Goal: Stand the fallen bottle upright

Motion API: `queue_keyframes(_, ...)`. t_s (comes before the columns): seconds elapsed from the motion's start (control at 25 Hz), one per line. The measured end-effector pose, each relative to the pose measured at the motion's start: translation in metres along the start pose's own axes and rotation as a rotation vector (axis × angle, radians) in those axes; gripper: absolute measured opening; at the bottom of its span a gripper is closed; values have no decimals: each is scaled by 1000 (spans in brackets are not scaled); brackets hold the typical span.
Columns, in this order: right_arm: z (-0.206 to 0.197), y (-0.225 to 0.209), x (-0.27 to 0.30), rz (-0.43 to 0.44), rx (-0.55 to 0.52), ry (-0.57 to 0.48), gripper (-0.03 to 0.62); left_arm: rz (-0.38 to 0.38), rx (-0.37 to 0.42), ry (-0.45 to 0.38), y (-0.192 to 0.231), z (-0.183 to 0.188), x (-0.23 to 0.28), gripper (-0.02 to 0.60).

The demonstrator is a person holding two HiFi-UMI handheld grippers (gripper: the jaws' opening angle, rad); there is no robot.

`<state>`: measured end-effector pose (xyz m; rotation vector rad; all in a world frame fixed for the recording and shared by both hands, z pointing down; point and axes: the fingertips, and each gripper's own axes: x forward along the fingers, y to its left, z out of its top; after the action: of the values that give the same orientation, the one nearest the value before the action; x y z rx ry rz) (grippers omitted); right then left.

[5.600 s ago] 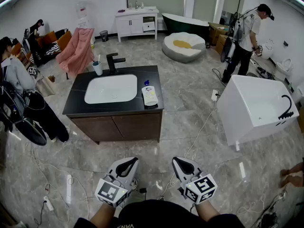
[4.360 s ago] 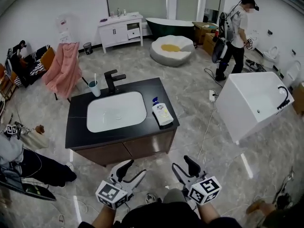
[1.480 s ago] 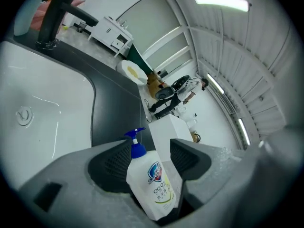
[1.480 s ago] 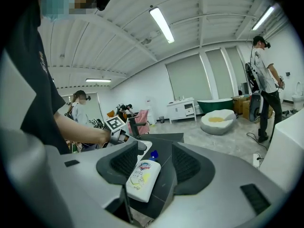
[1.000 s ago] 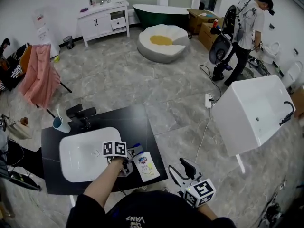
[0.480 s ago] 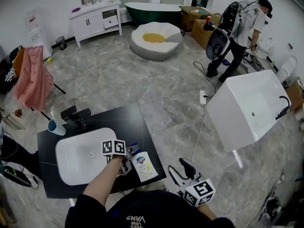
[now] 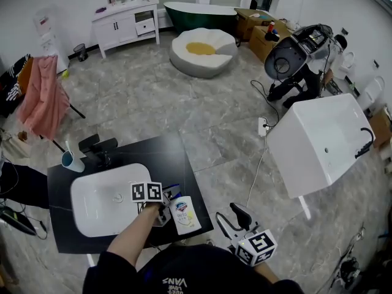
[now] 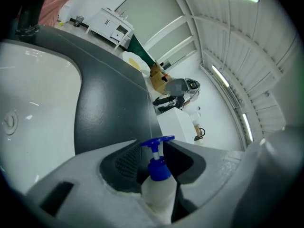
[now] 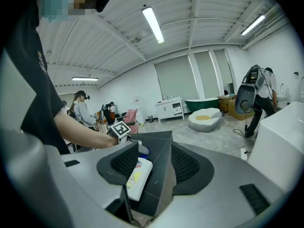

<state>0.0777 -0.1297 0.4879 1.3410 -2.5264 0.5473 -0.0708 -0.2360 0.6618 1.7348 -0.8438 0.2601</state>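
A: On the tabletop [image 7: 184,158], why does the bottle [image 7: 185,214] lie flat between the fingers of the left gripper [image 8: 153,158]?

B: Likely to tip it upright: they are closing on its shoulder, with the pump [image 8: 159,140] past the fingertips. The right gripper [image 9: 154,163] hangs released, well apart.

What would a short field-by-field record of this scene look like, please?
bottle: white, blue pump, lying on its side on the black counter, right of the basin in the head view.
left gripper: jaws closing on the bottle just below its pump.
right gripper: open, empty, held off the counter's near corner.
status: bottle not yet upright.
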Motion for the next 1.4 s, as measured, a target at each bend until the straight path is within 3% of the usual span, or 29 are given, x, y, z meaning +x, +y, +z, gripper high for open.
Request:
queue_keyframes(0.36,5,1,3,17,-10,-3,206,-57,111,-133,-27,25,-17,149)
queue_keyframes(0.72,8,5,9,45,-32,2,204,-70,352,-305,-61,62,-42,147)
queue_keyframes(0.92,0,8,11,69,-32,1,204,-41,458,-390,-71,87,-57,146)
queue_keyframes(1.16,2,8,13,38,-13,4,201,6,541,-482,-67,122,-70,144)
queue_keyframes(1.4,-5,5,16,10,6,6,201,76,710,-562,-74,163,-81,144)
